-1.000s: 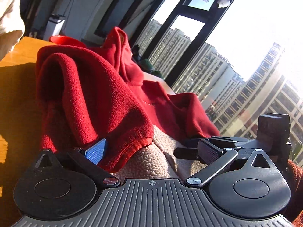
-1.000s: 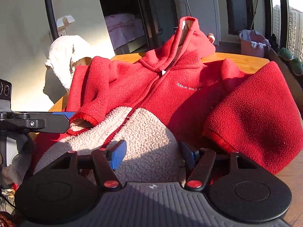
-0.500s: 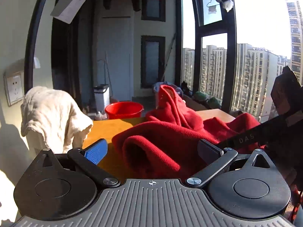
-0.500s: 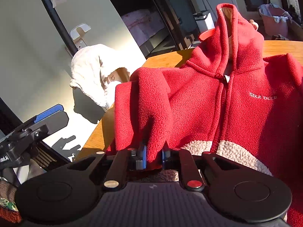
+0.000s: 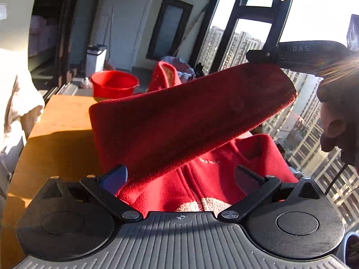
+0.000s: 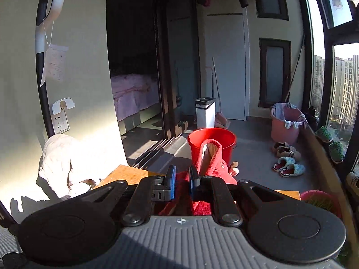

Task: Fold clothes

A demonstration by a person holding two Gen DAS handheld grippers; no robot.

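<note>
1. Fleece: red hooded jacket (image 5: 202,179) spread front-up on wooden table (image 5: 60,121), zip running down the middle, cream pile panel at the near hem.
2. Left gripper (image 5: 181,174) low over the near part of the jacket, fingers (image 5: 114,176) spread wide, nothing between them, red cloth showing under the gap.
3. Sleeve (image 5: 190,116) raised off the table, stretched slantwise across the left wrist view from the shoulder side up to its cuff at upper right.
4. Right gripper (image 6: 182,182) clenched on a fold of red fleece, blue-padded fingers (image 6: 172,181) drawn close with cloth pinched between.
5. Same gripper seen from the left wrist view as a dark bar (image 5: 291,52) right at the lifted cuff, with a gloved hand (image 5: 336,121) behind it.
6. Hood (image 6: 209,159) standing upright at the far end of the jacket, pale lining showing inside.
7. Red bucket (image 6: 212,141) on the floor beyond the table's far edge.
8. White cloth (image 6: 59,163) heaped to the left of the table by the wall.
</note>
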